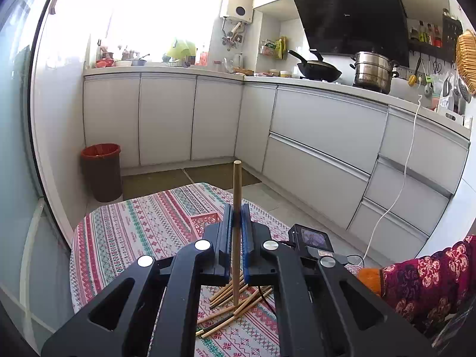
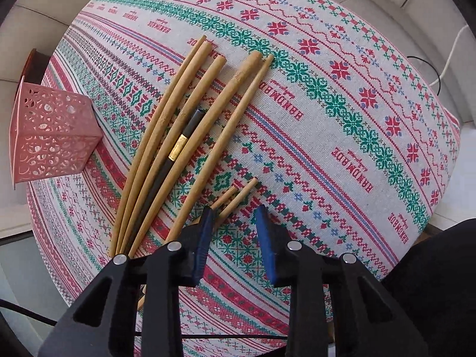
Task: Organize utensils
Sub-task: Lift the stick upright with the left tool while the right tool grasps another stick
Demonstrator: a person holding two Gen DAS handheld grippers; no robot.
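— What's under your right gripper (image 2: 235,223) at this moment?

— You're pointing steeply down at the patterned tablecloth (image 2: 342,125). Your blue pads stand apart with only cloth between them, nothing pinched. The left pad sits right at the near ends of two short-looking wooden chopsticks (image 2: 238,197).

— And the others?

— A fan of wooden chopsticks (image 2: 184,113) lies up and to your left, tips spreading away from you, near ends bunched by your left finger. One black chopstick with a gold band (image 2: 178,147) lies among them. The pink perforated holder (image 2: 50,134) sits at the cloth's left edge, apart from the pile.
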